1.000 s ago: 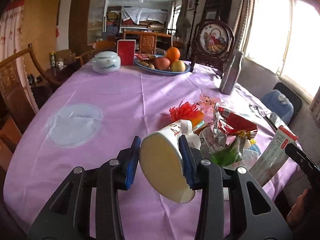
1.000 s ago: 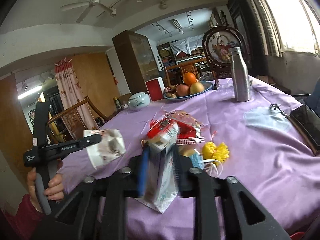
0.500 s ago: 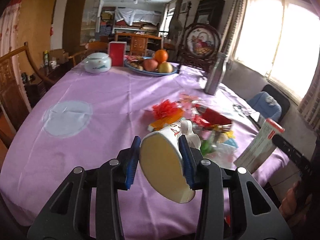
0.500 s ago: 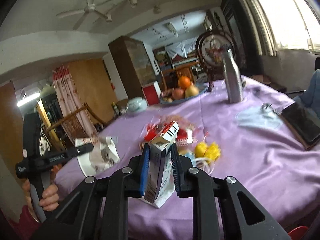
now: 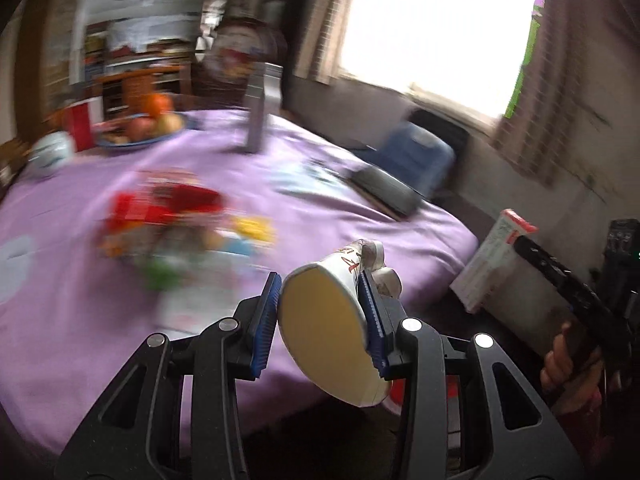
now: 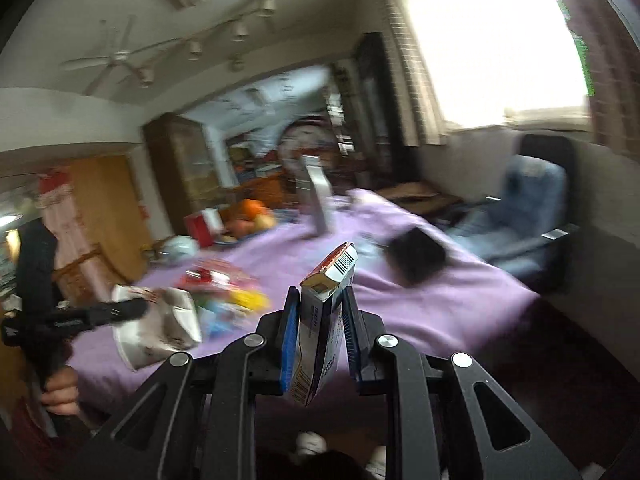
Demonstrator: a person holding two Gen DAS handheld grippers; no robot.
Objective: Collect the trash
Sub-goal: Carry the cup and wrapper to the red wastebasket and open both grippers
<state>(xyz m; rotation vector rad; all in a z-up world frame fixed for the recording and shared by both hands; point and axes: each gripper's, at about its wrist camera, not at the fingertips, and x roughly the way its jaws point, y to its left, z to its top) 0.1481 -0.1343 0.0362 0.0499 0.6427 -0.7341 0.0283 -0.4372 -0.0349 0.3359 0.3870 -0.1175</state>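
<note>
My left gripper (image 5: 320, 320) is shut on a crumpled white paper cup (image 5: 332, 332) with red print, its yellowish bottom facing the camera. My right gripper (image 6: 318, 338) is shut on a flattened small carton (image 6: 324, 324) with a barcode at its top. Both are held in the air off the near right edge of the purple-clothed table (image 5: 340, 216). In the left wrist view the carton (image 5: 494, 266) and the right gripper (image 5: 532, 254) show at the right. In the right wrist view the cup (image 6: 156, 328) and the left gripper (image 6: 120, 312) show at the left. A blurred pile of wrappers (image 5: 176, 220) lies on the table.
A steel bottle (image 5: 260, 116), a fruit plate (image 5: 140, 128), a red box (image 5: 82, 124) and a white lidded jar (image 5: 50, 152) stand at the far side. A dark flat device (image 5: 384, 192) lies near the right edge. A blue-cushioned chair (image 6: 528, 216) stands under the window.
Both grippers have swung right and back from the table, each still holding its item. The trash pile has slid to the left of view, and the window and chair have come in.
</note>
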